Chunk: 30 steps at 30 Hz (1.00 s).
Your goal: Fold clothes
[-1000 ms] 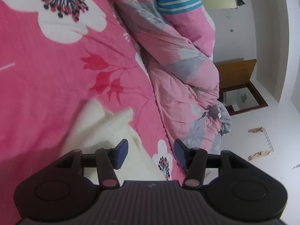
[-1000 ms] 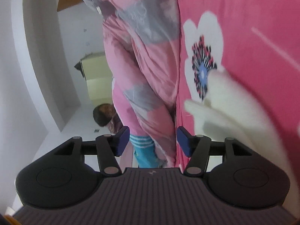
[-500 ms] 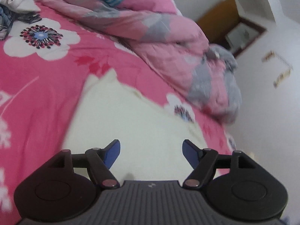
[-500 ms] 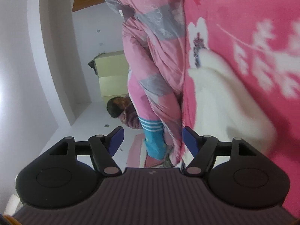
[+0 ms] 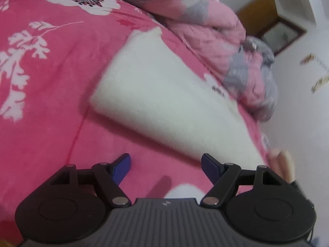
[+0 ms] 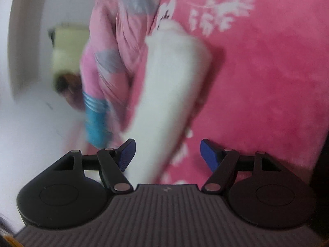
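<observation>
A white garment [image 5: 164, 94] is lying folded flat on the pink bedsheet [image 5: 51, 82], both the left gripper [image 5: 165, 164] and the right gripper [image 6: 167, 154] are hanging apart and empty, and any further folds are looking few.

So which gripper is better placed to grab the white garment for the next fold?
Probably the right gripper: the white garment already runs down between its open blue pads. The left gripper, also open, has only pink bedsheet between its pads, with the garment's edge ahead of it.

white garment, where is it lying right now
The white garment lies flat on the pink floral sheet, just ahead of both open hand-held grippers, with the bunched pink-and-grey quilt along its far side in the left wrist view.
</observation>
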Available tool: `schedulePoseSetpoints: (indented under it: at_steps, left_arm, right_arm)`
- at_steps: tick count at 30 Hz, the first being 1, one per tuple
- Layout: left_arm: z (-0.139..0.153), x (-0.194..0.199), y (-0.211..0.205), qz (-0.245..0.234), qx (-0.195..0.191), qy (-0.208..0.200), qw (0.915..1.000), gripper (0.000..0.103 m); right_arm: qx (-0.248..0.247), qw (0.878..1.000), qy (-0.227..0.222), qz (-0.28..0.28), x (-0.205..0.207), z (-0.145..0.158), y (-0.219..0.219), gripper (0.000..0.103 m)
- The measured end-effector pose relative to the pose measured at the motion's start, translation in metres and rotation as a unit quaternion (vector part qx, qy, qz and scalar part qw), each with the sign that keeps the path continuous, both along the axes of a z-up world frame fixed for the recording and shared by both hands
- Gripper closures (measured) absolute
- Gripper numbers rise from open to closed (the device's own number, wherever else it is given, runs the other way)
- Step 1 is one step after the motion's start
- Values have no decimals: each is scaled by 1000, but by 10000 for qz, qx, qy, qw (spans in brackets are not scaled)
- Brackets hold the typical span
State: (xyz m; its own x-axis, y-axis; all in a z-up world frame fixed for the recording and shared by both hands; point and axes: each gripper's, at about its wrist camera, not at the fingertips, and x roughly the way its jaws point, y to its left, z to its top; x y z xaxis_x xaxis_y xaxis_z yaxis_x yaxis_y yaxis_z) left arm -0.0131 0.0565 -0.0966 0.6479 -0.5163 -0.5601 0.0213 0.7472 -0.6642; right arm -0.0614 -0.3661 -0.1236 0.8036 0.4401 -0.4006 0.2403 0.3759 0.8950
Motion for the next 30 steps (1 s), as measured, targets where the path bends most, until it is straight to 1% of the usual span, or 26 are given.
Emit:
schedulePoseSetpoints:
  at_steps: [2, 3, 5, 7, 9, 12, 13, 14, 15, 16, 17, 18, 19, 20, 21, 24, 27, 30]
  left_arm:
    - [-5, 4, 5, 153, -173, -118, 9997, 26]
    - [-8, 7, 7, 238, -292, -163, 9992, 26]
    - [-14, 13, 13, 413, -530, -246, 9974, 26]
    - [-16, 21, 12, 542, -629, -337, 9960, 26]
    - [-17, 27, 8, 627, -545, -482, 9954, 30]
    - [-15, 36, -5, 719, -189, -719, 9946, 33]
    - [-14, 38, -10, 739, -47, -781, 9942, 35]
    - [-14, 41, -14, 756, 83, -832, 9936, 38]
    - [-13, 43, -18, 778, 159, -871, 9930, 39]
    - [-13, 45, -20, 802, 205, -904, 9925, 43]
    - [-13, 46, -22, 821, 211, -913, 9922, 49]
    - [-13, 47, -23, 836, 195, -908, 9922, 57]
    - [-12, 47, -24, 852, 192, -916, 9920, 61]
    - [-10, 47, -25, 868, 198, -930, 9917, 69]
    - [-8, 47, -26, 884, 203, -944, 9914, 74]
    - [2, 42, -28, 890, 335, -1088, 9895, 81]
    - [9, 37, -28, 878, 377, -1178, 9884, 84]
    - [16, 29, -27, 840, 388, -1238, 9880, 84]
  right_arm:
    - [-525, 9986, 10, 103, 11, 8, 12, 33]
    - [-675, 9977, 9, 114, 16, 9, 15, 33]
    - [-705, 9975, 35, 23, 27, 8, 16, 33]
    - [-595, 9982, 27, -105, 35, 5, 15, 34]
    - [-475, 9986, -1, -235, 46, 2, 12, 34]
    - [-306, 9987, -75, -410, 57, -4, 8, 37]
    - [-218, 9986, -90, -473, 61, -6, 7, 39]
    - [-130, 9984, -104, -536, 64, -8, 5, 43]
    - [-42, 9981, -118, -599, 68, -11, 3, 45]
    - [46, 9977, -132, -662, 71, -13, 2, 49]
    - [114, 9973, -136, -714, 75, -16, 0, 56]
    - [173, 9969, -134, -761, 78, -18, -1, 60]
    - [232, 9964, -133, -808, 82, -21, -3, 69]
    - [298, 9960, -163, -822, 83, -23, -4, 75]
    - [365, 9958, -210, -809, 85, -25, -6, 77]
    - [388, 9958, -314, -772, 82, -22, -7, 82]
    - [361, 9957, -398, -750, 78, -17, -6, 85]
    - [314, 9958, -471, -720, 72, -11, -7, 87]
